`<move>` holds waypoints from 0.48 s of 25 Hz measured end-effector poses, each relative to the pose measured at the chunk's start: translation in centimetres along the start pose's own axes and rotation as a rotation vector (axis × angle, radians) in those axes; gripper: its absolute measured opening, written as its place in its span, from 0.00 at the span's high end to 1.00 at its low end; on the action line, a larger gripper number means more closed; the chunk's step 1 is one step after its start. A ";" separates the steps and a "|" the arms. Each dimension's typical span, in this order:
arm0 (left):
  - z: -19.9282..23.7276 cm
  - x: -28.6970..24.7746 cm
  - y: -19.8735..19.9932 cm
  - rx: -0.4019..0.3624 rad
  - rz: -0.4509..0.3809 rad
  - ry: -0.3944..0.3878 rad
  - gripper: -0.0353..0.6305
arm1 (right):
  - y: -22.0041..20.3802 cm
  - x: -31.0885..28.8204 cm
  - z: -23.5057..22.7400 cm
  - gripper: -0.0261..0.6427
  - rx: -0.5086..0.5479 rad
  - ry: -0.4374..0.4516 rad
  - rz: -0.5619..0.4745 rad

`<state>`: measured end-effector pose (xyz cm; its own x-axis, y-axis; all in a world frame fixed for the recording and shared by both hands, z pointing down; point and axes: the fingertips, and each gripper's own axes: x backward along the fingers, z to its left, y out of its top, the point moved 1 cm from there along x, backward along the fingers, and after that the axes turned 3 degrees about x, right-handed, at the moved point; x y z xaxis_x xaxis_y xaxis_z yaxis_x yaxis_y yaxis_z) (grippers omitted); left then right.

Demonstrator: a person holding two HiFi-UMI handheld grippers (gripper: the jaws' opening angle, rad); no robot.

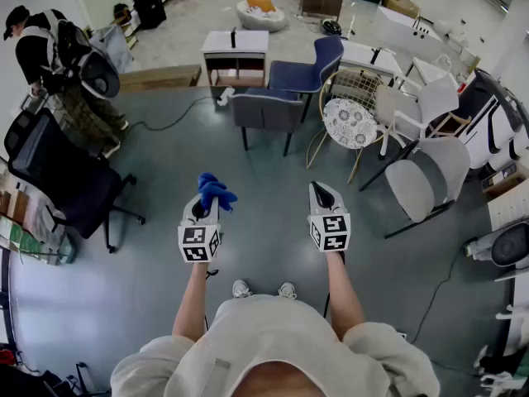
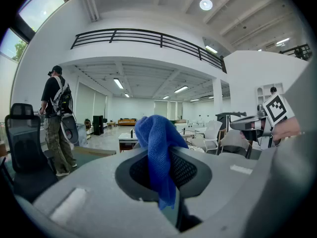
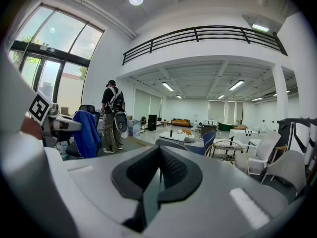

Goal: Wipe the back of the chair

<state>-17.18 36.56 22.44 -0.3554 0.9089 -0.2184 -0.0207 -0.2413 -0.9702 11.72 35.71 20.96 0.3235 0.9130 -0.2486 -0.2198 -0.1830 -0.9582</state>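
Pressed together on a blue cloth (image 2: 158,148), the jaws of the left gripper (image 1: 201,212) are pinching it near its middle. The fabric is bunching up above the jaws and a tail is hanging down below them. The right gripper (image 1: 322,198) is showing its jaws closed on each other with nothing between them. I am holding both grippers side by side, at about the same level, over a bare grey floor (image 1: 157,246).

Nothing is touching a chair yet. I cannot tell for certain which chair is meant, but I am judging it to be the grey chair (image 1: 266,110) straight ahead, because its back is turned towards me. It is standing well apart from both grippers. A blue chair (image 1: 310,69) is just behind it, and white chairs (image 1: 430,172) are standing to the right. A black office chair (image 1: 62,176) is off to the left, near a person (image 1: 50,64) who is facing away.

To do this well, I am planning to walk in close first, then lay the bunched upper part of the cloth flat on the chair back, not the hard jaw tips. I would wipe in overlapping strokes from the top edge downward, keeping the pinch firm so the cloth cannot slip. The empty right gripper could be steadying the chair's edge, since I am guessing the chair may shift when pushed.
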 end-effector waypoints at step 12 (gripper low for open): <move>2.5 -0.4 -0.1 0.002 0.008 -0.025 0.88 | 0.5 -1.1 2.0 0.96 -0.005 -0.019 -0.005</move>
<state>-19.39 35.40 22.87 -0.3784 0.8983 -0.2233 -0.0197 -0.2490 -0.9683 9.39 35.31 21.05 0.3074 0.9204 -0.2416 -0.2136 -0.1807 -0.9601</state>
